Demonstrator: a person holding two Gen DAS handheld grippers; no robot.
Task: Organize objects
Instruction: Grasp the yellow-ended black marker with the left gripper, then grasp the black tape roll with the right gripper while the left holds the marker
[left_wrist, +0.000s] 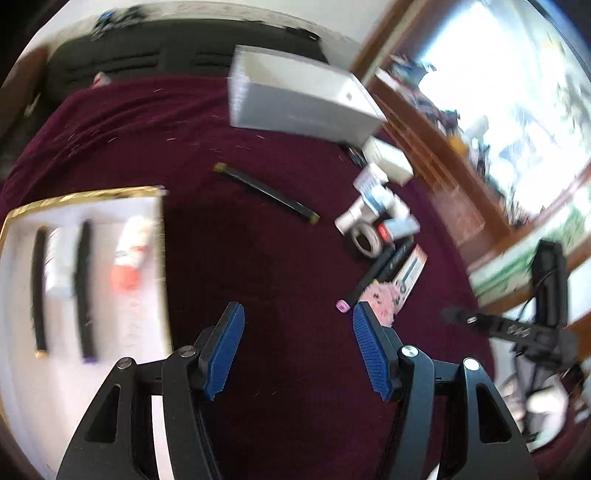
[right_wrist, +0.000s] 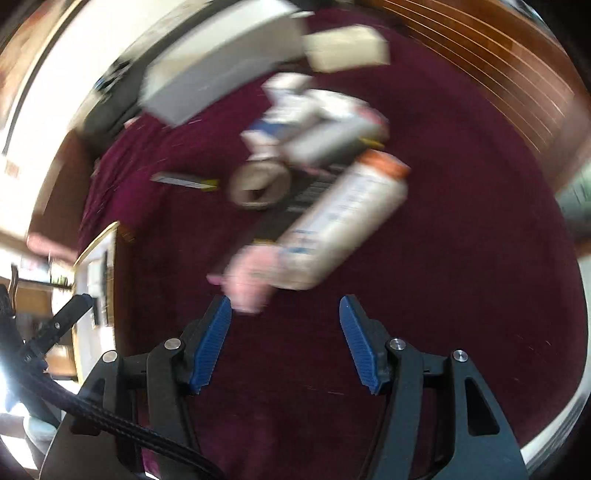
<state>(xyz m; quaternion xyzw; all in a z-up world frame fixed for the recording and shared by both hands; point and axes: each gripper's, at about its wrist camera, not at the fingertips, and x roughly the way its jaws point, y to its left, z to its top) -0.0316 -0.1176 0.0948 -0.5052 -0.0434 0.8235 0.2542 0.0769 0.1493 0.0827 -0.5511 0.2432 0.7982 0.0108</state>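
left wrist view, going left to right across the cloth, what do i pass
white tray with gold rim → lone black marker → tape roll → wooden ledge

A lived-in room of a home. A dark red cloth (left_wrist: 155, 122) covers the surface that carries the things, with a black sofa (left_wrist: 162, 51) along its far edge. At the right edge run a wooden window frame (left_wrist: 436, 147), a cluttered sill (left_wrist: 458, 122) and a bright window (left_wrist: 517, 92).
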